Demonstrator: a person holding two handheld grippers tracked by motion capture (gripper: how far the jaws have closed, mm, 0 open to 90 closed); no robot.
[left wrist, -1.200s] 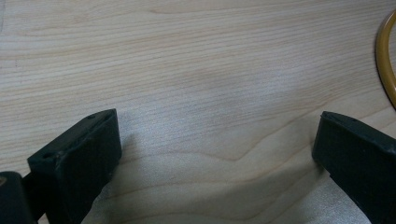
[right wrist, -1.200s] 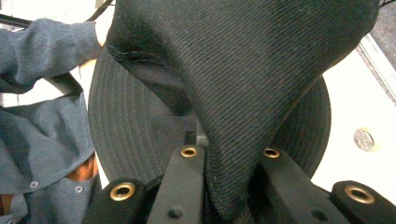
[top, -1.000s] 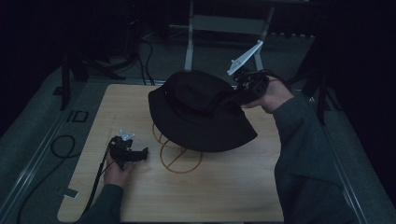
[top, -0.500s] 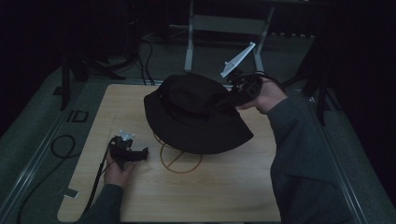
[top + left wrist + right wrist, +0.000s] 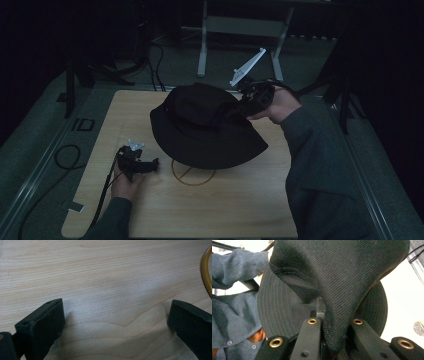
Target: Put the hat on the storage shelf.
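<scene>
Two jaws of our right gripper (image 5: 334,325) pinch the hat (image 5: 205,125)'s crown; we keep it level over the stand (image 5: 192,172). Left gripper (image 5: 116,322) rests wide open, empty.

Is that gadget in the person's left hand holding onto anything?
No. In the left gripper view the left gripper has its jaws spread wide apart, with bare wooden table between them.
</scene>
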